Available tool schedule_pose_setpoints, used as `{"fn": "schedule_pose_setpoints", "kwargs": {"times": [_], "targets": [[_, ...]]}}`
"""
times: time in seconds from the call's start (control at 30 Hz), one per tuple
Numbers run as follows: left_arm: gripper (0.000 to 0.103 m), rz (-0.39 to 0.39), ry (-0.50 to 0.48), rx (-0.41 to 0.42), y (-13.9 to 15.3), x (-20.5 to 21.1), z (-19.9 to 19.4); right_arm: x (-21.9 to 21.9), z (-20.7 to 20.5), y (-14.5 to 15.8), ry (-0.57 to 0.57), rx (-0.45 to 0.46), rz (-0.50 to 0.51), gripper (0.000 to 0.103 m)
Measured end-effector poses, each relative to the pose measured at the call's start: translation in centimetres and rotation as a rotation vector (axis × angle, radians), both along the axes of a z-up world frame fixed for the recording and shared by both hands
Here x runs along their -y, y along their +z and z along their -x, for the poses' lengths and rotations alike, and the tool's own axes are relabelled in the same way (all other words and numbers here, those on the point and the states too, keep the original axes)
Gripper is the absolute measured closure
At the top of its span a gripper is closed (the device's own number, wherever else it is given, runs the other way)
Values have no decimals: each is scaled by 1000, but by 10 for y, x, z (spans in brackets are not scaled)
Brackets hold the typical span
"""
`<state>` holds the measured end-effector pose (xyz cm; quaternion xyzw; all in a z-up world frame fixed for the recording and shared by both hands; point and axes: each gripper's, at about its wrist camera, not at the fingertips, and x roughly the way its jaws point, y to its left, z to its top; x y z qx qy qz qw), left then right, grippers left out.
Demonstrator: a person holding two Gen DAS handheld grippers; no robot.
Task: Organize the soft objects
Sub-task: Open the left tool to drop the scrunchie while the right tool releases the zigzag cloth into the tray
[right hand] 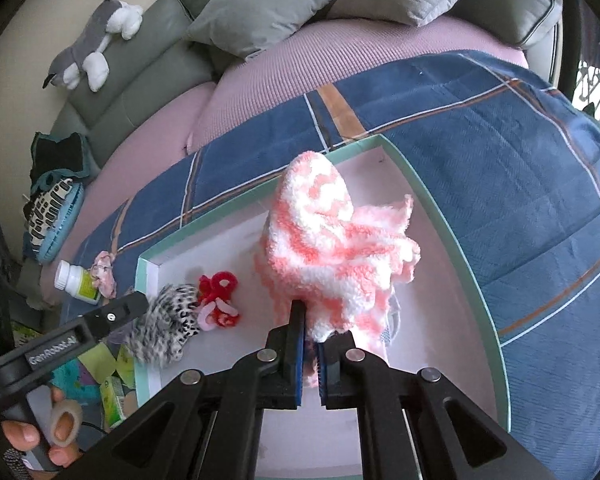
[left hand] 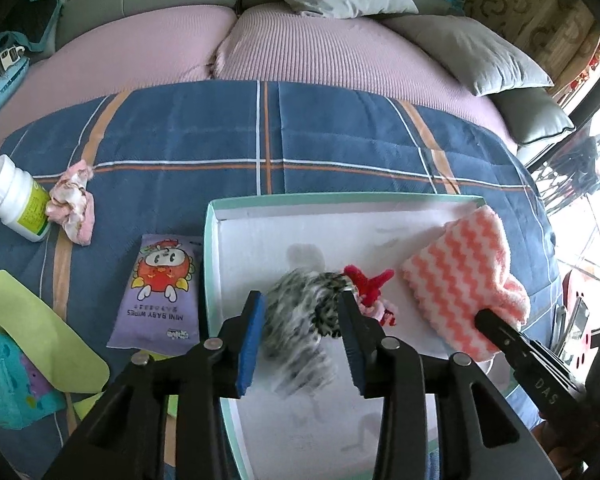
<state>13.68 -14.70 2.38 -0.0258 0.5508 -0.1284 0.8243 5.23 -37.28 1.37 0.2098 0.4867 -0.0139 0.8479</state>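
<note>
Left wrist view: the left gripper [left hand: 304,332] stands part-open over the box [left hand: 212,264], with the leopard scrunchie [left hand: 304,316] blurred between its blue pads [left hand: 252,340]; no pad clearly presses it, so this reads as a release. The red hair ties [left hand: 370,292] lie just beside it on the white floor, and the pink towel [left hand: 460,276] sits at the right wall with the right gripper's black tip on its near corner. Outside the box on the plaid blanket [left hand: 300,136] wait a pink scrunchie [left hand: 74,204] touching a white bottle [left hand: 14,198], and a wipes pack [left hand: 160,292]. Right wrist view: the right gripper [right hand: 310,344] is pinched nearly closed on the towel's [right hand: 332,248] lower edge, the rest heaped up ahead of it inside the box [right hand: 440,216]. Best now, I'd say: spread the left pads fully before lifting, so the scrunchie [right hand: 168,320] doesn't snag, and lower the towel flat against the wall before letting go, well off the ties [right hand: 218,300].
</note>
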Motion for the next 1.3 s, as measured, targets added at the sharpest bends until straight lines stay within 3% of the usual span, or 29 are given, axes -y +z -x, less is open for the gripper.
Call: {"fn": "schedule_pose_setpoints", "kwargs": {"times": [0.1,0.43,0.47,0.5,0.57,0.63,0.77,0.83,1.1,1.2,1.3], "targets": [[50,-4,-7,6,3,1,0,-3,-1,0,8,-14,23,96],[44,-48,-2,43,11,0,2,-7,-1,3,13,-37,88,96],[40,-56,1,46,11,-1,2,-7,-1,3,14,-40,97,96],[29,-65,5,52,11,-2,2,-8,-1,3,14,-48,114,96],[17,-82,16,72,12,-4,2,-9,-1,1,10,-64,150,83],[16,-98,34,95,13,-7,2,-11,-1,2,11,-74,193,68],[7,-118,54,113,14,-15,1,-13,1,2,17,-84,217,61],[6,-124,68,123,14,-18,2,-15,1,4,17,-83,242,40],[6,-134,138,146,18,-41,8,-18,5,10,18,-74,297,22],[6,-149,157,180,25,-49,13,-21,8,12,23,-53,310,0],[6,-166,176,217,34,-57,17,-26,9,16,24,-40,333,0]]}}
